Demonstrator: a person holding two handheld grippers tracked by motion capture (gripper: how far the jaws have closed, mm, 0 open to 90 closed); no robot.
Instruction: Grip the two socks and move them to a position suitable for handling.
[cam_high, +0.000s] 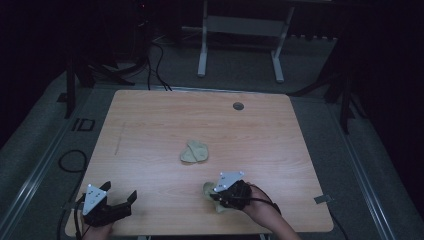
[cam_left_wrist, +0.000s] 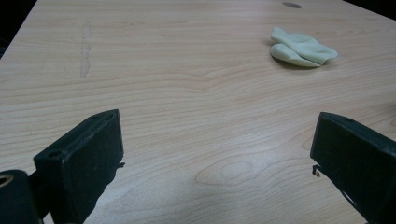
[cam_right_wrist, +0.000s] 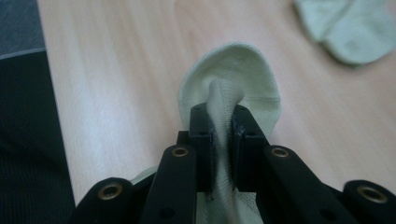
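Here the wooden table (cam_high: 150, 130) sits in a dark room, right gripper (cam_right_wrist: 223, 126) jaws clamped on a sock (cam_right_wrist: 233, 74), left gripper (cam_left_wrist: 215, 154) jaws apart.

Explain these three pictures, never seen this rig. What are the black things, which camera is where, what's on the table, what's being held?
No robot here: a person holds a two-jaw tool in each hand. The high view looks down on a wooden table from the person's side, forearms coming in at the bottom. The other two pictures come from small cameras riding on the tools, looking along their black jaws.

The left gripper sits near the table's near left corner. Its own view shows the jaws wide apart over bare wood, nothing between them.

The right gripper is pinched shut on a pale green sock; its view shows the fabric bunched between the jaws and bulging beyond them. In the high view that sock shows just beside the hand.

A second pale green sock lies crumpled near the middle of the table, untouched.
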